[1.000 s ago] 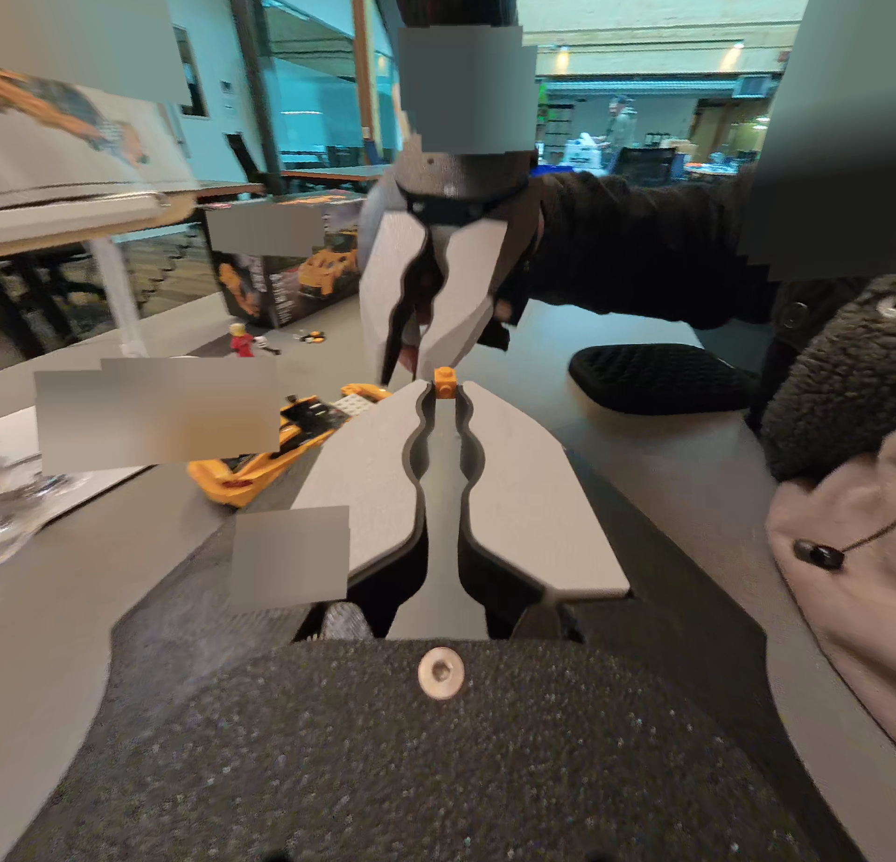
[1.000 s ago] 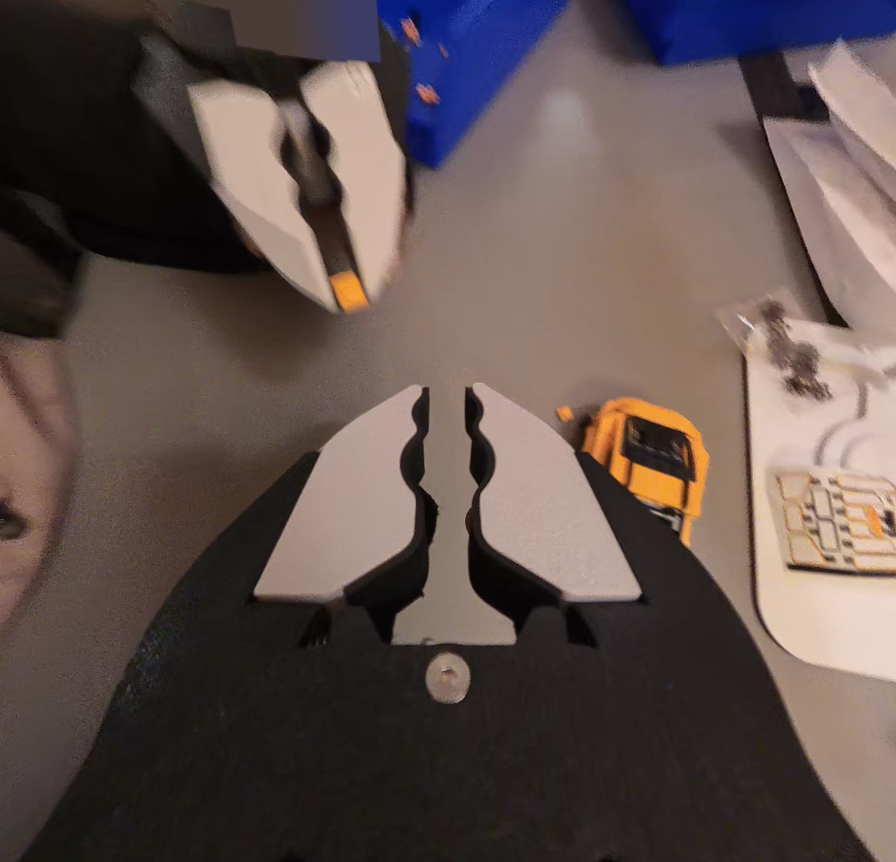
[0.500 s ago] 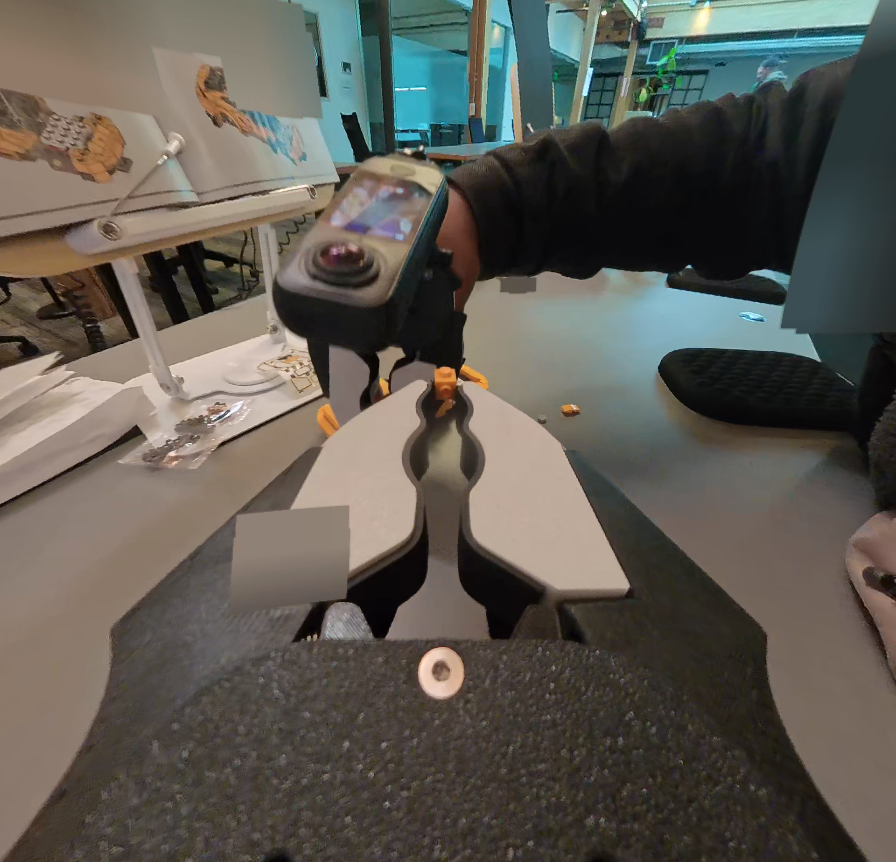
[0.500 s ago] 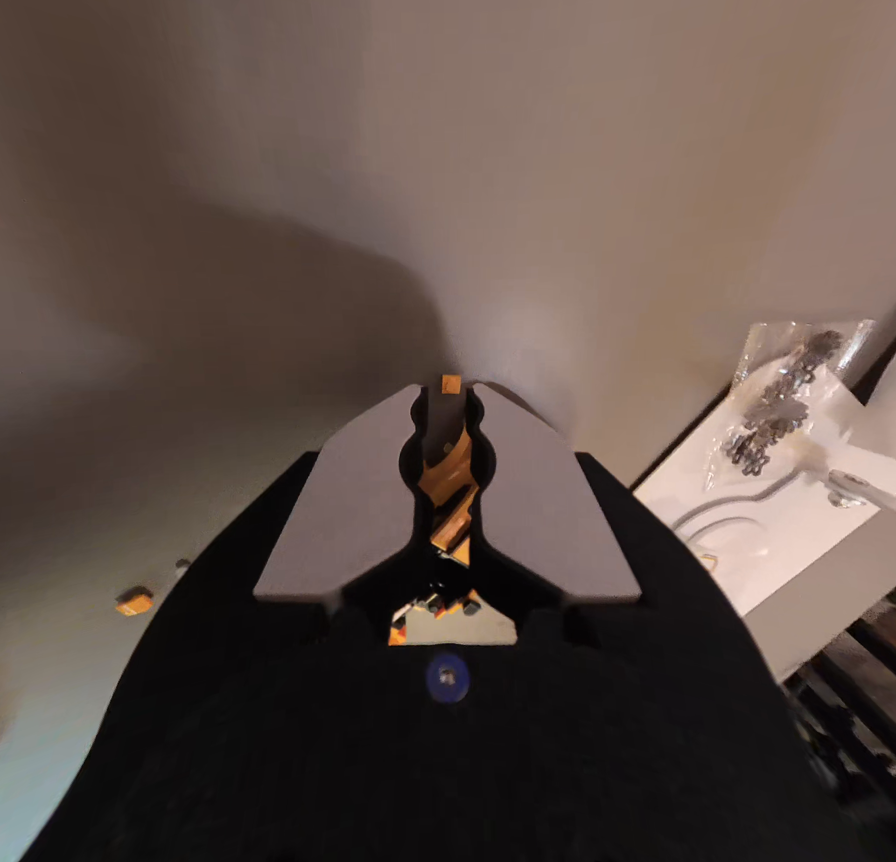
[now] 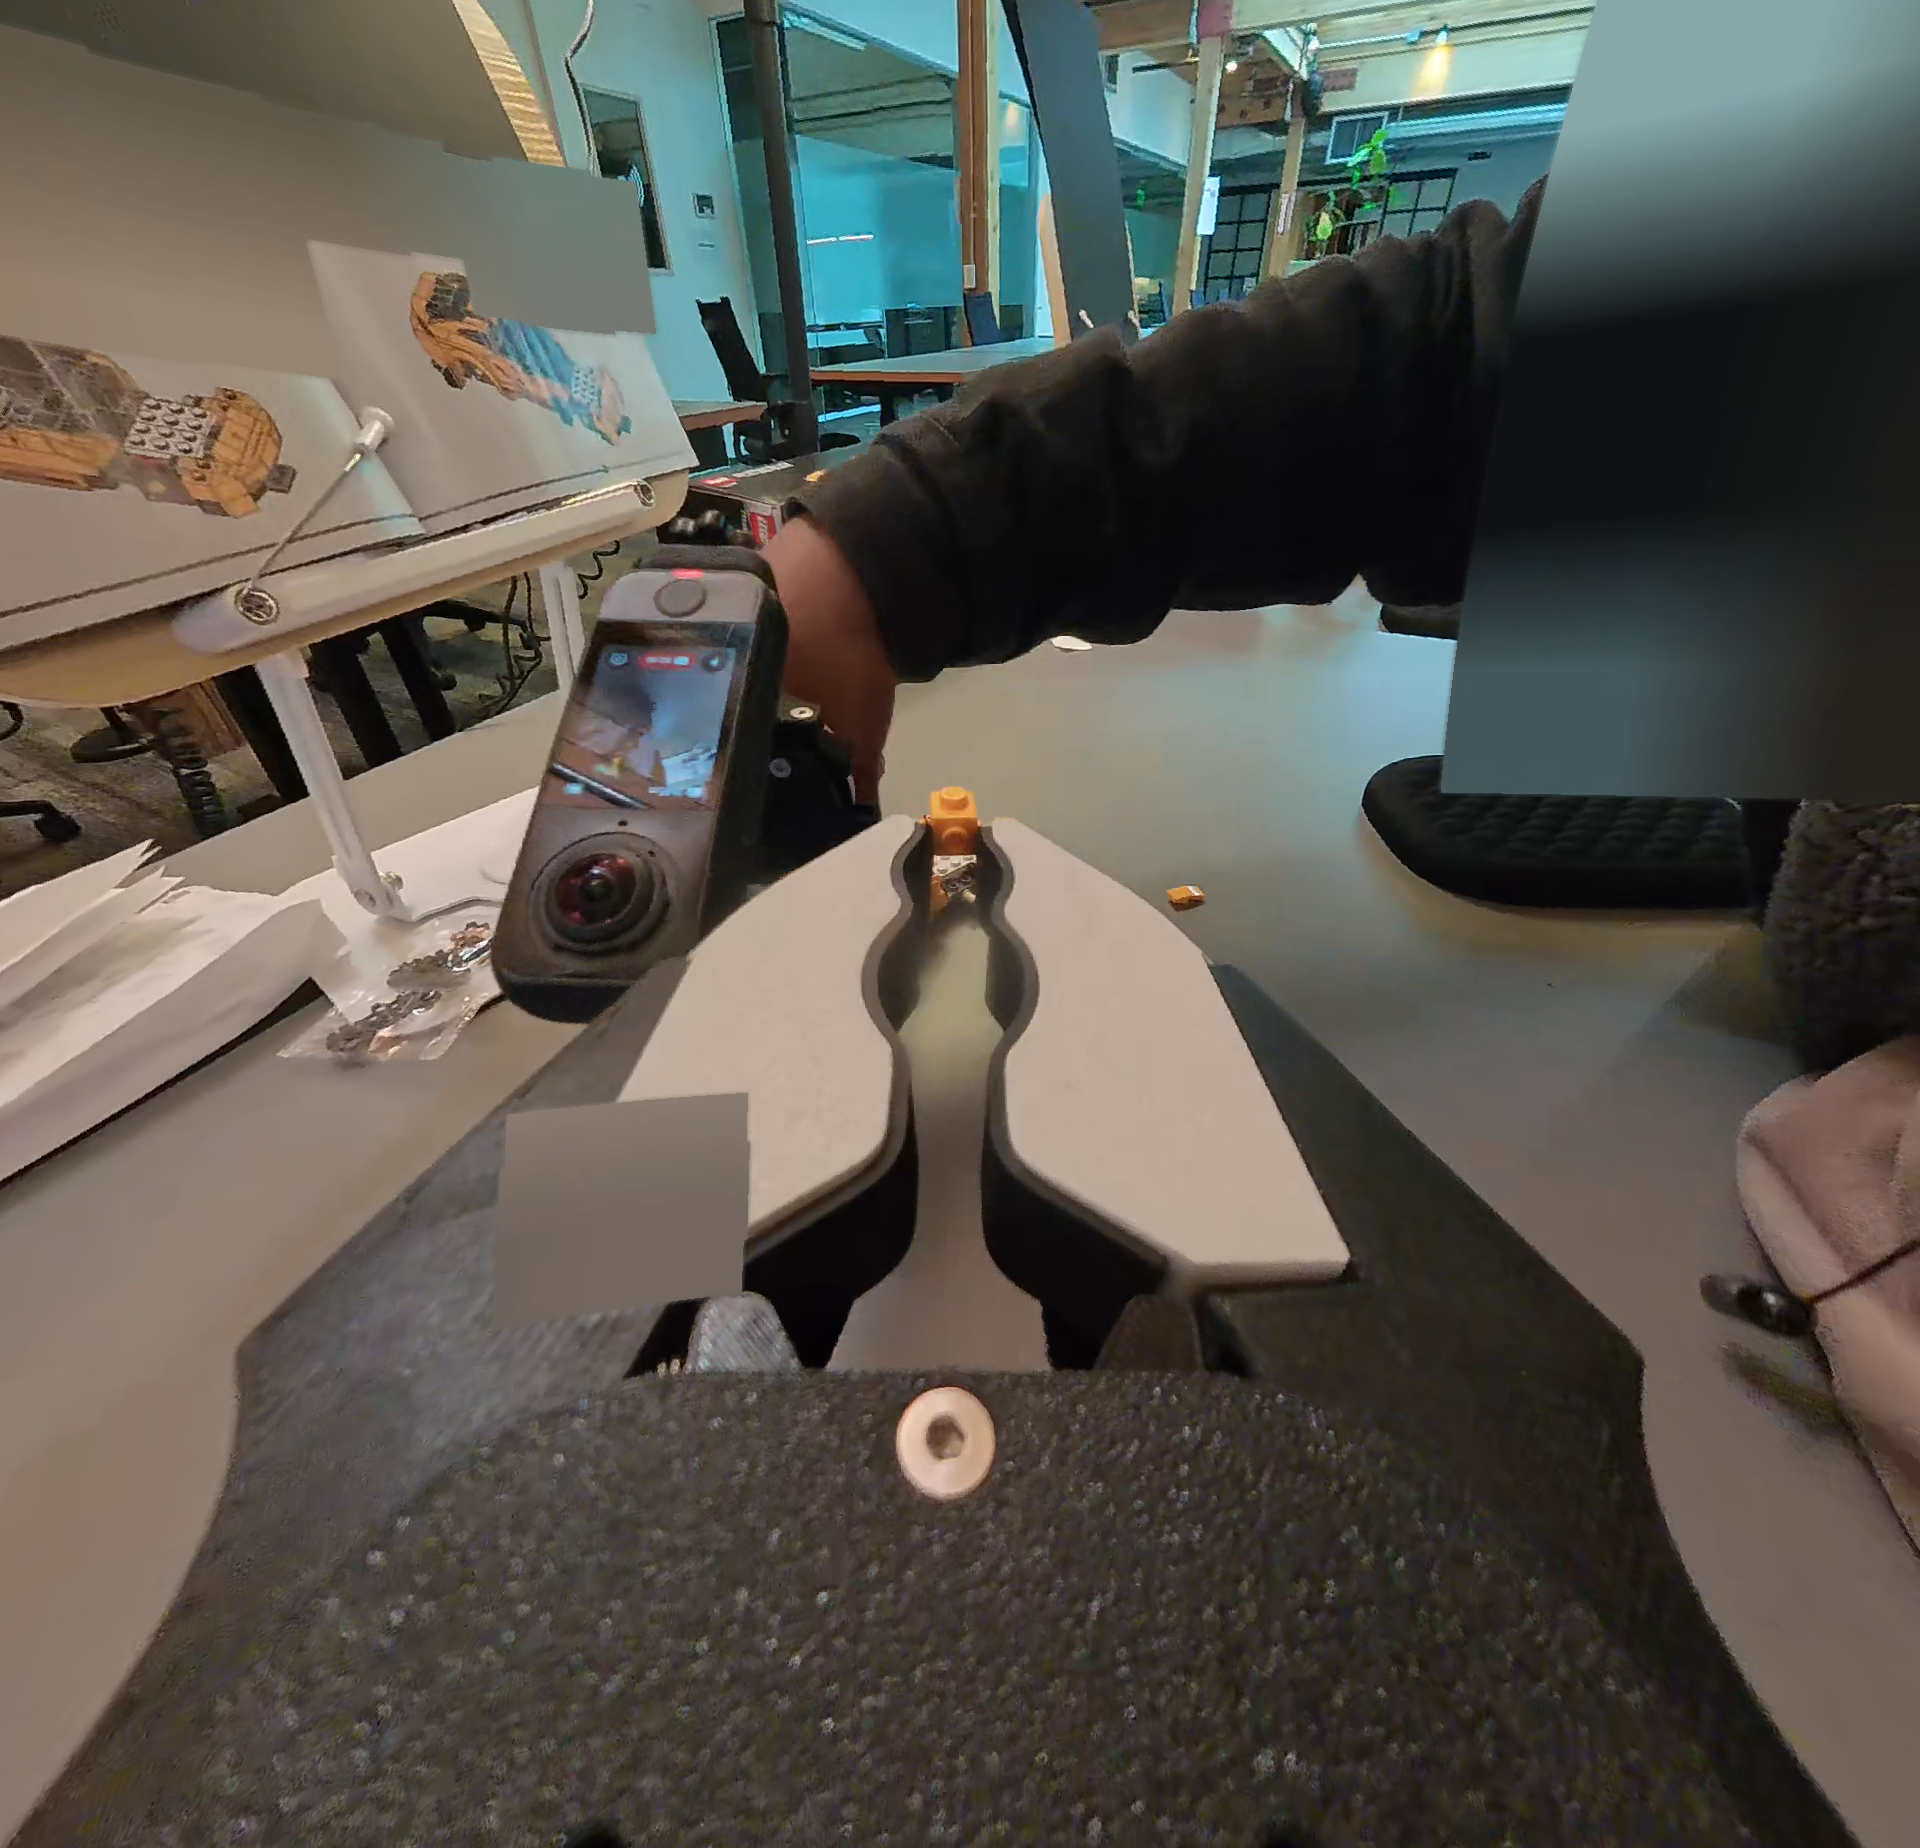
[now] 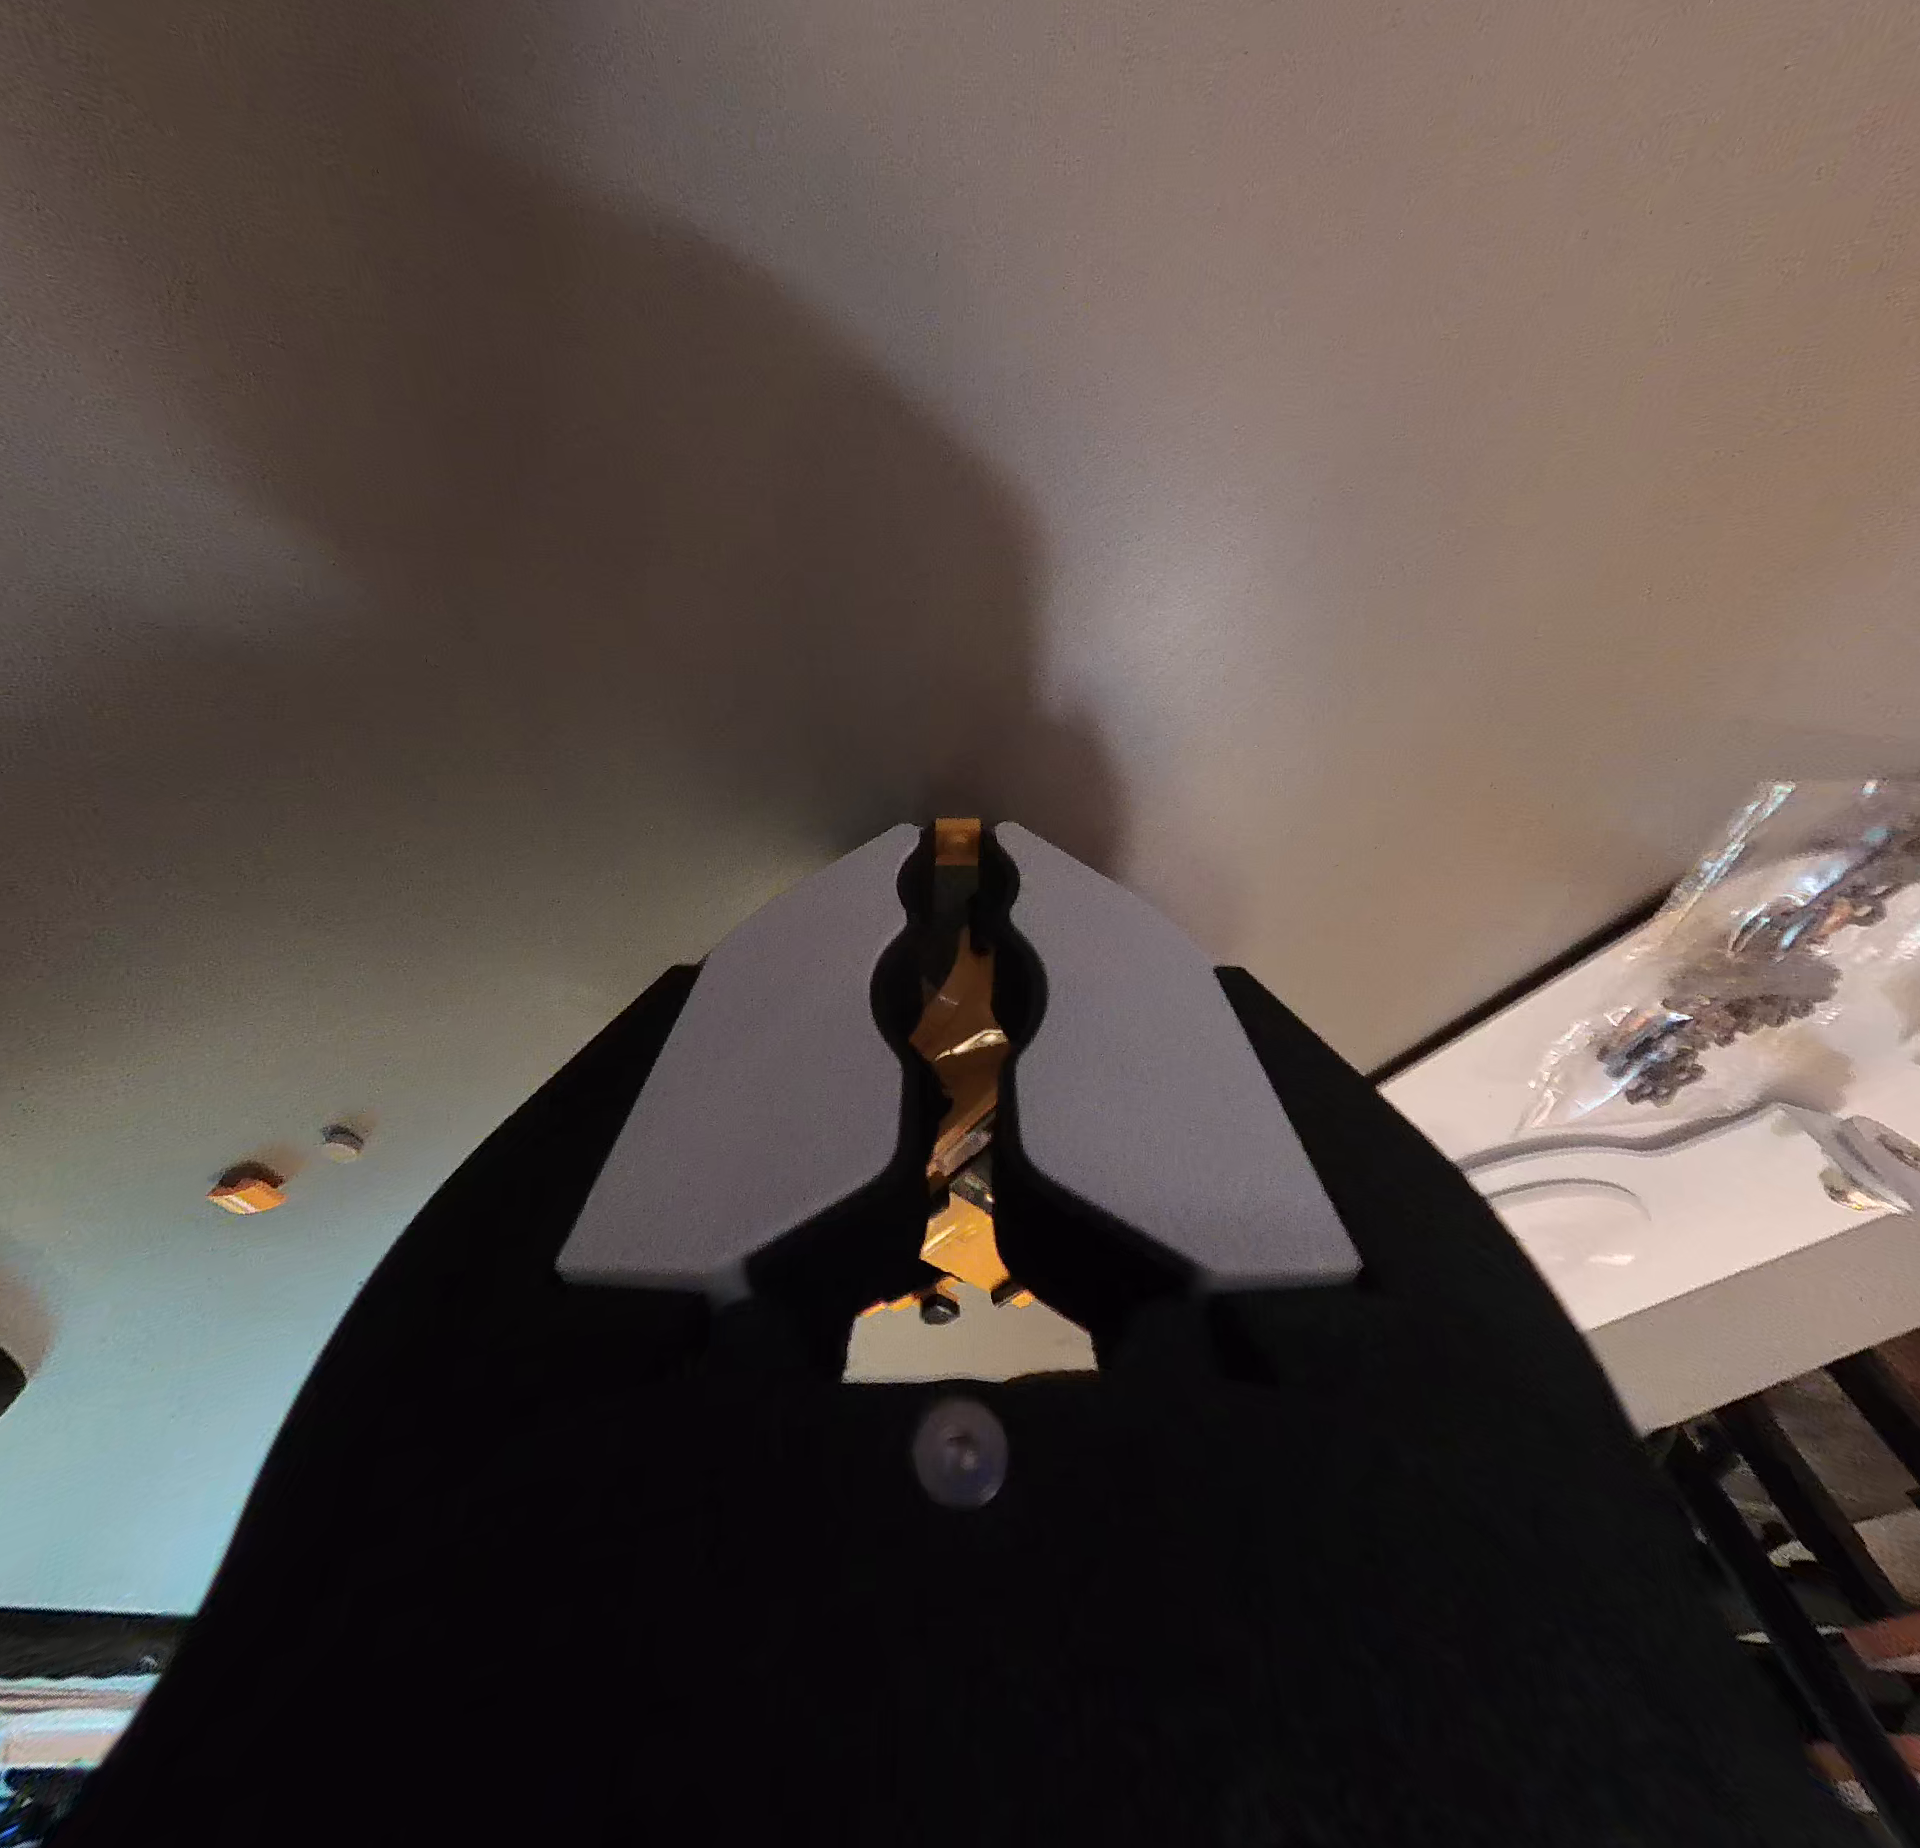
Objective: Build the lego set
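My left gripper [image 5: 954, 811] is shut on a small orange brick [image 5: 954, 819] that sticks up from its tips, low over the grey table [image 5: 1195, 759]. Just past it, a hand in a dark sleeve [image 5: 1122, 468] holds my right gripper, of which mainly the black camera [image 5: 644, 790] shows. In the right wrist view my right gripper [image 6: 958, 834] is closed down on the orange lego car [image 6: 956, 1060]. The car shows only through the narrow gap between the fingers, with an orange bit at the tips. The left gripper is hidden in that view.
The open instruction booklet [image 5: 312, 416] rests on a white stand at the left, above a clear bag of small dark parts [image 5: 405, 998] [image 6: 1714, 977] and loose white papers [image 5: 114, 977]. A loose orange piece [image 5: 1184, 896] [image 6: 244, 1187] lies on the table. A black pad [image 5: 1558, 848] lies at the right. There is about 20 cm between the tips of the two grippers.
My right gripper came down from above the table, empty, onto the orange car and closed on it. My left gripper swung left with its orange brick and moved in close to the right gripper.
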Demonstrator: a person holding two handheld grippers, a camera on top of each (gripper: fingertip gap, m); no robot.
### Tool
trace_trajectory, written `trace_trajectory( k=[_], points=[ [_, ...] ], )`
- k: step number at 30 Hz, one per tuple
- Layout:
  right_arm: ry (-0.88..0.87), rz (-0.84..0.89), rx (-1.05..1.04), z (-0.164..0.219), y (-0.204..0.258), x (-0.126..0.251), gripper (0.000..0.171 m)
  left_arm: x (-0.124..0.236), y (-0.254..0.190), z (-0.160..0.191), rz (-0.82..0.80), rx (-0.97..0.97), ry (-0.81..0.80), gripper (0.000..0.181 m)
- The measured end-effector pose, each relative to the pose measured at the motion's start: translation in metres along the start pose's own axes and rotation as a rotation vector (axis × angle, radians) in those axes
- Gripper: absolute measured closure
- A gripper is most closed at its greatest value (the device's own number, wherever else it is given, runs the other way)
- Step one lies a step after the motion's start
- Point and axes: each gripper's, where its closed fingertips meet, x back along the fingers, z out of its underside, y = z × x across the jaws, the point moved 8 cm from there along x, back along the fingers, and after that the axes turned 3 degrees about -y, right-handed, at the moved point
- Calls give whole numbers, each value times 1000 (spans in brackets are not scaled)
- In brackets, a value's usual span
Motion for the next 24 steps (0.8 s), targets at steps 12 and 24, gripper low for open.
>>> trace_trajectory(
  k=[12, 24],
  points=[
    [-368, -20, -39, 9, 32, 75, 164, -10, -3, 10, 33, 28, 16, 174],
    [-458, 1, 82, -24, 94, 148, 164, -28, -21, 21, 48, -10, 49, 174]
  ],
)
